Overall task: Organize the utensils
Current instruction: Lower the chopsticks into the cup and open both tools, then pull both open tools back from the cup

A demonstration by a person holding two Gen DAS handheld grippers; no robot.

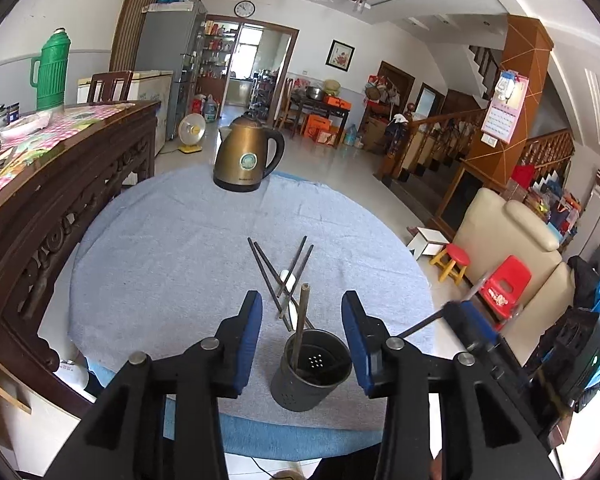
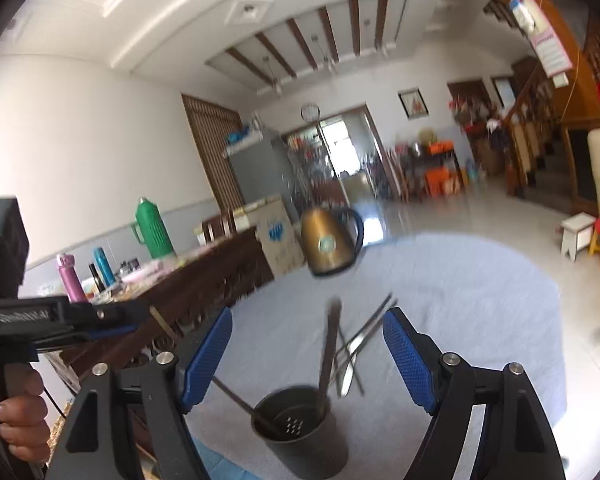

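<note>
Left wrist view, sharp: dark utensil holder (image 1: 311, 368) stands near the table's (image 1: 172, 240) near edge, one brownish stick upright in it; loose chopsticks (image 1: 278, 276) lie crossed over a white spoon (image 1: 290, 280) just behind, toward the middle. Kettle (image 1: 247, 156) at the far edge. Right wrist view, blurred: holder (image 2: 300, 432) with sticks leaning out, plus fingers of a hand (image 2: 20, 420) at lower left. Left gripper (image 1: 302, 340) partly released, empty, pads either side of the holder, not touching. Right gripper (image 2: 306, 356) wide open, empty.

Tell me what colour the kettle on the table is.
Bronze-gold kettle with a black handle; clearest in the left wrist view.
</note>
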